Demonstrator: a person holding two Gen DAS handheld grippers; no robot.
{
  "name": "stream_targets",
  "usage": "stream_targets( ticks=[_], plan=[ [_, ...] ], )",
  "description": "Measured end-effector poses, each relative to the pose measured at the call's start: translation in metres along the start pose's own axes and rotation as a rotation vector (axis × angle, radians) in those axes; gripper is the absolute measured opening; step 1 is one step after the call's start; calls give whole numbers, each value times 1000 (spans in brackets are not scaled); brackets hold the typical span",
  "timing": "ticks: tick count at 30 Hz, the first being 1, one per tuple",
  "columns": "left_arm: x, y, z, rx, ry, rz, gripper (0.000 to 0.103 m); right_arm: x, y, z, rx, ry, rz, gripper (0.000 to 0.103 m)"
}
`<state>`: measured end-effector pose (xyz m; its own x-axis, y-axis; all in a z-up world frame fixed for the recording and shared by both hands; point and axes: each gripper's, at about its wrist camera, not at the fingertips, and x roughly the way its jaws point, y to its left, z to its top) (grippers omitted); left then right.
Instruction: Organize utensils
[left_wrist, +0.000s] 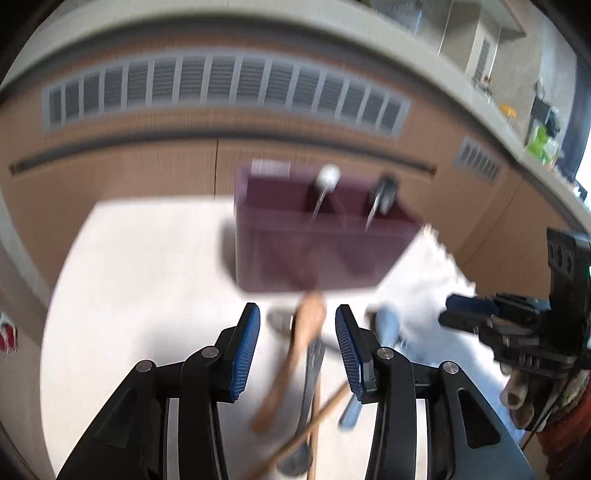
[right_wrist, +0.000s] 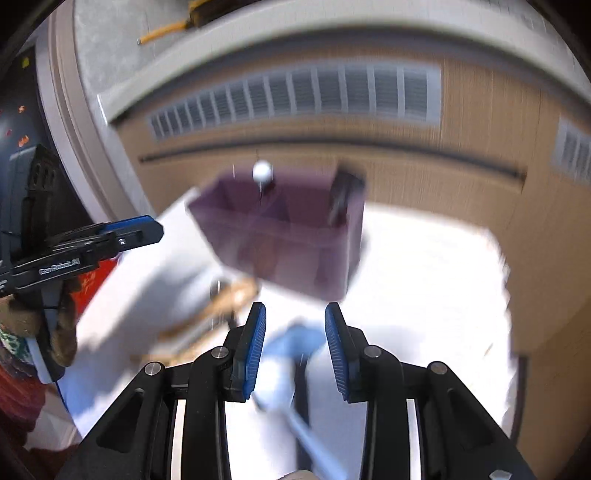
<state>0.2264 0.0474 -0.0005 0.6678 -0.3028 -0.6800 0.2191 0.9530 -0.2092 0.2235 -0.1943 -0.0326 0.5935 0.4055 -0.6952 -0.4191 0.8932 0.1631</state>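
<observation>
On the white table (left_wrist: 129, 295) the left gripper (left_wrist: 297, 334) hovers with its blue pads spread wide over a wooden spoon (left_wrist: 295, 354) that lies among other blurred utensils, holding nothing. Just beyond stands the maroon organizer box (left_wrist: 317, 251), two utensils already upright in it. Further right, the right gripper (right_wrist: 295, 339) is equally spread above a pale blue utensil (right_wrist: 291, 354).

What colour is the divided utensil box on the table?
Dark maroon purple utensil box, clearest in the left wrist view.
</observation>
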Motion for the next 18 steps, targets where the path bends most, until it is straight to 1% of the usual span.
stream_targets(
  ticks=[2, 4, 6, 8, 10, 12, 13, 16, 18],
  plan=[
    [4, 0, -16, -4, 20, 32, 44, 17, -6, -10, 89, 34, 5, 31],
    [4, 2, -26, -11, 24, 68, 44, 32, -9, -11, 158, 42, -12, 31],
    [4, 5, -30, -22, 28, 81, 44, 45, -9, -4, 205, 36, -68, 31],
    [7, 8, -34, -35, 37, 81, 44, 58, -6, 2, 220, 30, -128, 32],
    [12, 8, -34, -40, 50, 74, 44, 66, 0, 6, 193, 16, -185, 31],
    [20, 8, -31, -41, 71, 61, 44, 73, 9, 0, 129, 39, -230, 31],
    [26, 6, -30, -41, 88, 55, 44, 73, 11, -5, 107, 58, -228, 31],
    [37, 0, -27, -28, 113, 48, 44, 56, 15, -23, 46, 42, -202, 34],
    [44, -7, -25, -16, 126, 50, 43, 44, 11, -39, 19, 59, -189, 34]
  ],
)
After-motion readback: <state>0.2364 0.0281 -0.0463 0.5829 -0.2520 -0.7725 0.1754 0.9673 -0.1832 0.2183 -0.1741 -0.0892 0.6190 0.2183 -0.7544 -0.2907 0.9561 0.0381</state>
